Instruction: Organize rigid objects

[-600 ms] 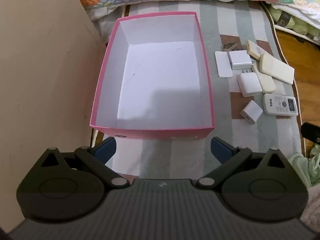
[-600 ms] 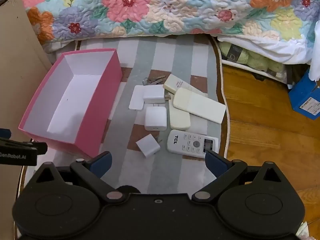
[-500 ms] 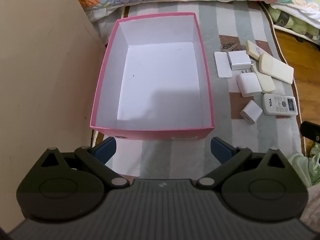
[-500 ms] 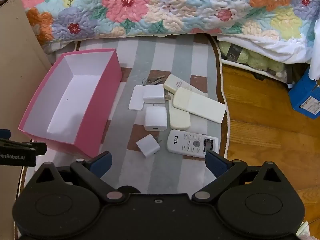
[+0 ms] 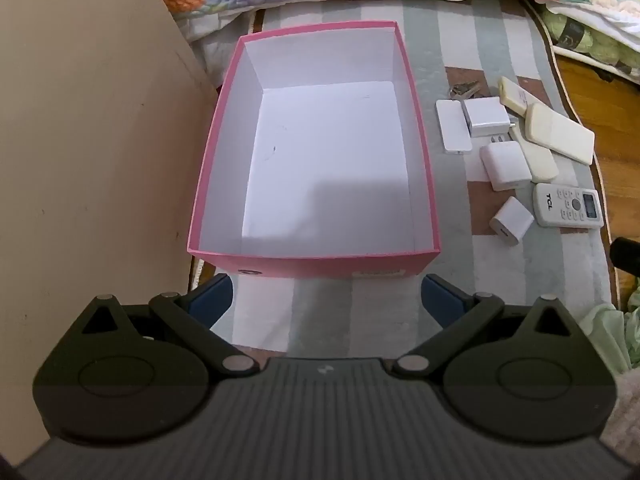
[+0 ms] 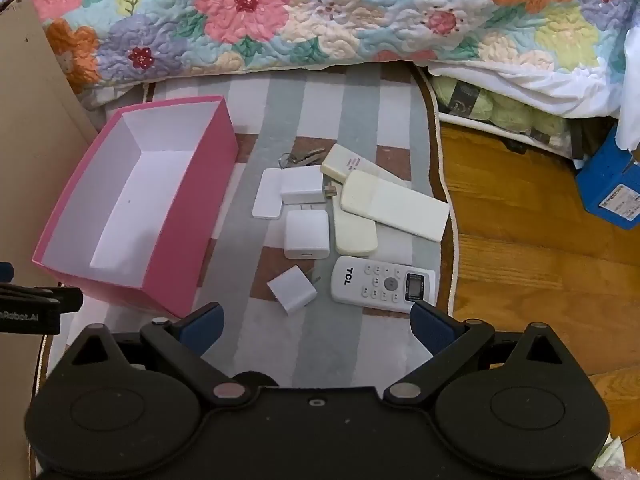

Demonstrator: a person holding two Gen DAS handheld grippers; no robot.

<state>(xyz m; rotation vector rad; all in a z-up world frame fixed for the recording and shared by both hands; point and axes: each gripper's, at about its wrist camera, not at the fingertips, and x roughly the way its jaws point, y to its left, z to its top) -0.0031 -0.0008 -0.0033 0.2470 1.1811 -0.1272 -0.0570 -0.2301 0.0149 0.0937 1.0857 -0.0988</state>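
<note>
An empty pink box (image 5: 420, 112) with a white inside stands on a striped rug; it also shows in the right wrist view (image 6: 192, 208). To its right lie a white TCL remote (image 6: 382, 284), several cream remotes (image 6: 396, 210), white chargers (image 6: 306, 234), a small charger cube (image 6: 292, 288), a flat white block (image 6: 267, 194) and keys (image 6: 302, 157). My left gripper (image 5: 326, 298) is open and empty, above the rug just before the box's near wall. My right gripper (image 6: 316, 326) is open and empty, above the rug near the small cube and the TCL remote.
A beige panel (image 5: 88, 140) stands left of the box. A flowered quilt (image 6: 320, 12) hangs at the back. Wooden floor (image 6: 520, 272) lies right of the rug, with a blue box (image 6: 612, 188) and green yarn (image 6: 500, 108) beyond.
</note>
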